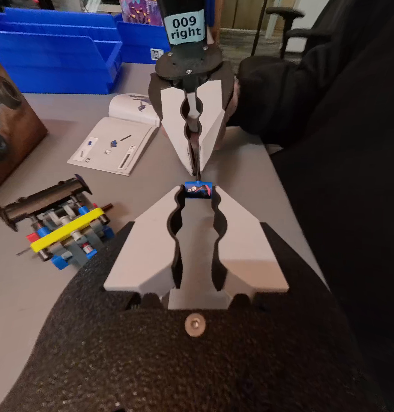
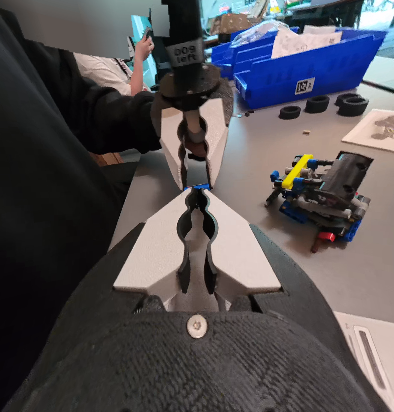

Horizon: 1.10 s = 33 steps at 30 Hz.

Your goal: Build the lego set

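My left gripper is shut on a small blue printed Lego piece, held above the grey table. My right gripper faces it tip to tip and is shut on a thin black axle whose end meets the blue piece; in the right wrist view only a blue edge of the piece shows past my fingertips. The partly built Lego model, with a yellow beam, blue connectors and a black cylinder, lies on the table to the left; it also shows in the right wrist view.
An open instruction booklet lies behind the model. Blue bins stand along the table's far edge. Several black tyres and another booklet lie near the bins. A person's dark sleeve is at the right. Less than 4 cm separates the two grippers' tips.
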Tool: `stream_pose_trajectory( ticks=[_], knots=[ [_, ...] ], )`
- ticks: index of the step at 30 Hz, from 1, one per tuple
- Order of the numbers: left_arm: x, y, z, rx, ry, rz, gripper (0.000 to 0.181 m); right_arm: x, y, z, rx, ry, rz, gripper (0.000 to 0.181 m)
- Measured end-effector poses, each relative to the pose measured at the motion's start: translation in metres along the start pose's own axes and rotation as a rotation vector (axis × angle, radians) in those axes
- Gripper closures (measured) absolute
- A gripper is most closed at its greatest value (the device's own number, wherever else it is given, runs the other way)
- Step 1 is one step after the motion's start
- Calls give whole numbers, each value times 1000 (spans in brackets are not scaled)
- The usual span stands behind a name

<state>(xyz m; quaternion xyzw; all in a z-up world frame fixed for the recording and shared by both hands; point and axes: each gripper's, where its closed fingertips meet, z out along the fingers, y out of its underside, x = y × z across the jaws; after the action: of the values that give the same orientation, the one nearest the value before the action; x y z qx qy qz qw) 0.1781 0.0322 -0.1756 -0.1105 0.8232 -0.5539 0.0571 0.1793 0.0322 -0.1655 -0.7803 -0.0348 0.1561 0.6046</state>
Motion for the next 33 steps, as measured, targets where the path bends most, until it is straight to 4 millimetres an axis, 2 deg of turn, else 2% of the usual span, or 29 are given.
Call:
stream_pose_trajectory(
  ticks=[1,5,12,15,21,27,31,33],
  knots=[
    [-3,2,1,-24,-41,49,161,2,1,0,-7,14,26,179],
    [-11,-2,0,-49,-170,192,160,9,-6,-3,60,49,121,179],
    [-13,-1,-2,-16,-234,248,160,8,-8,-1,76,76,84,181],
    [-18,5,-5,-67,-270,278,160,11,-12,-4,102,95,84,181],
    [-20,2,-8,-42,-269,258,160,16,-13,-10,132,108,91,181],
    [-19,4,-7,-44,-256,253,160,10,-13,-14,80,118,-54,172],
    [-18,3,-7,-46,-247,249,160,16,-4,-14,-17,174,-146,162],
    [-17,4,-6,-50,-237,250,160,14,1,-10,-56,163,-180,167]
  ],
)
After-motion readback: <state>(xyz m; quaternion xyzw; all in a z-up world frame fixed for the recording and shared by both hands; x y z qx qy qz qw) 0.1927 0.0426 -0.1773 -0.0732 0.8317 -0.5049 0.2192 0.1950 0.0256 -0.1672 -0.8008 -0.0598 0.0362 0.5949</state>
